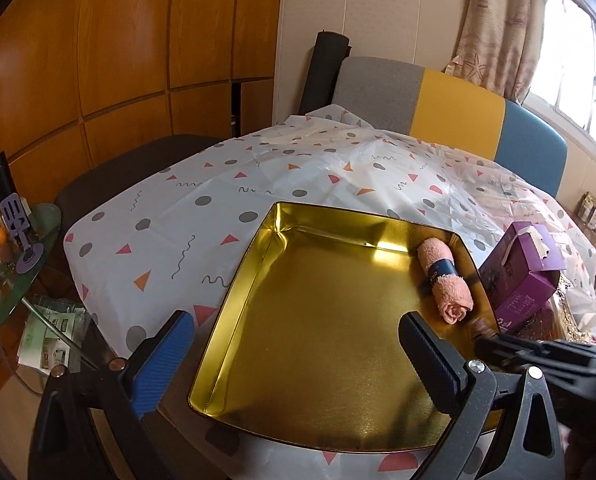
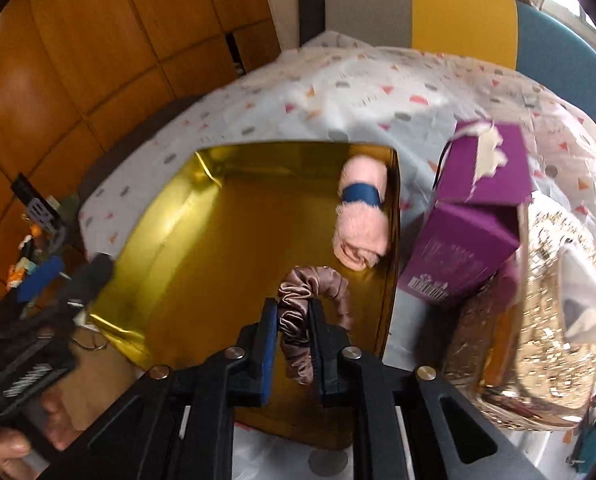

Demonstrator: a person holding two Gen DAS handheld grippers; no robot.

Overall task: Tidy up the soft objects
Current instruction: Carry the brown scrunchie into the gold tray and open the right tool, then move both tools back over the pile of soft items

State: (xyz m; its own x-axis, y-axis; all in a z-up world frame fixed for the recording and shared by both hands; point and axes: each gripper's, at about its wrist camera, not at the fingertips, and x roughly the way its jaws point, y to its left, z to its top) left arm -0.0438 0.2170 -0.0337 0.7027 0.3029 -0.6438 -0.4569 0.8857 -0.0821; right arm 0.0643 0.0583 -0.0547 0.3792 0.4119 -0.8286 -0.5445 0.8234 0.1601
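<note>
Right gripper clenched on a satin, ruched pinkish-brown scrunchie over the shiny gold tin tray. Fuzzy pink rolled towel w/ navy band lies in the tray; band text unreadable. Left gripper released, nothing b/w jaws. Purple cardboard box beside tray, print too blurry.

1. I get daylight from the window at upper right, blown out white.
2. The gold tray throws glare along its far wall.
3. My right wrist view is motion-smeared (left one sharp); both bend and darken at the corners.
</note>
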